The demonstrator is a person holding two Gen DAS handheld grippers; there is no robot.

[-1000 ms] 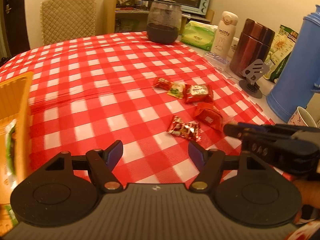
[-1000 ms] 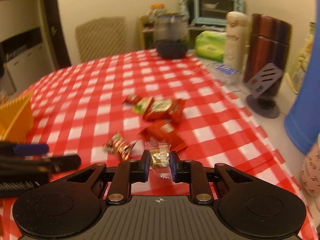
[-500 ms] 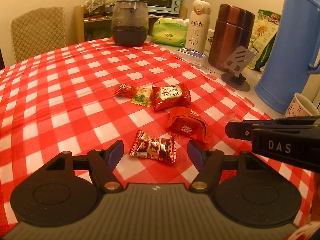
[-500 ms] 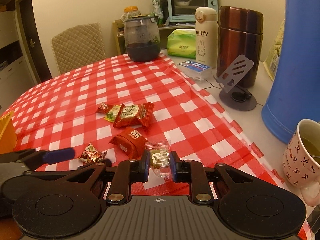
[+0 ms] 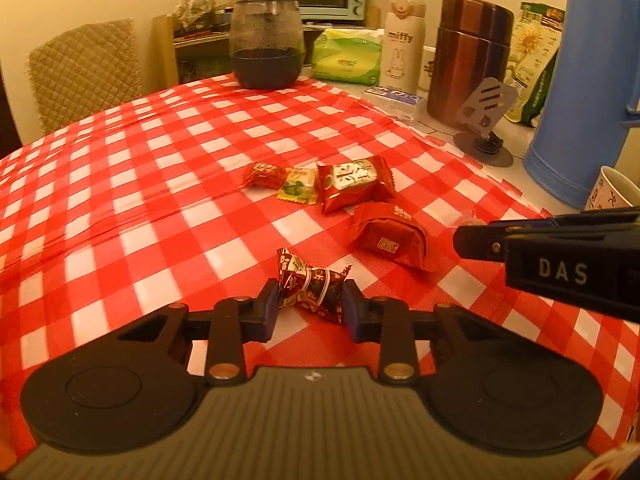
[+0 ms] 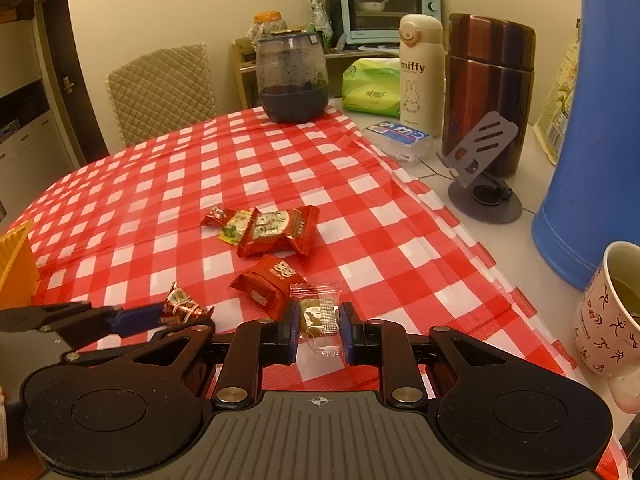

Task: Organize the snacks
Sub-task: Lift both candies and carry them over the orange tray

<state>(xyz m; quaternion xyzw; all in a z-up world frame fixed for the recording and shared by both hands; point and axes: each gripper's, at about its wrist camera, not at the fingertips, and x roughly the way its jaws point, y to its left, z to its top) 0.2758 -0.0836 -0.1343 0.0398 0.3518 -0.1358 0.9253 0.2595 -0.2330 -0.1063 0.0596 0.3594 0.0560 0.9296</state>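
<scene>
Left wrist view: the left gripper point(image 5: 309, 306) pinches a red foil candy point(image 5: 310, 289) between its pads, low over the red checked tablecloth point(image 5: 160, 200). A red packet point(image 5: 390, 238) lies just beyond it, with three more wrapped snacks point(image 5: 352, 184) farther off.

Right wrist view: the right gripper point(image 6: 319, 330) is pressed onto a clear-wrapped candy point(image 6: 318, 314), held above the tablecloth beside the red packet point(image 6: 268, 284). The left gripper point(image 6: 136, 318) enters at left, gripping the red foil candy point(image 6: 182, 306).

Red foil candy point(image 5: 310, 290) and clear-wrapped candy point(image 6: 319, 316) each pinched; others point(image 5: 354, 184) lie clustered.
</scene>
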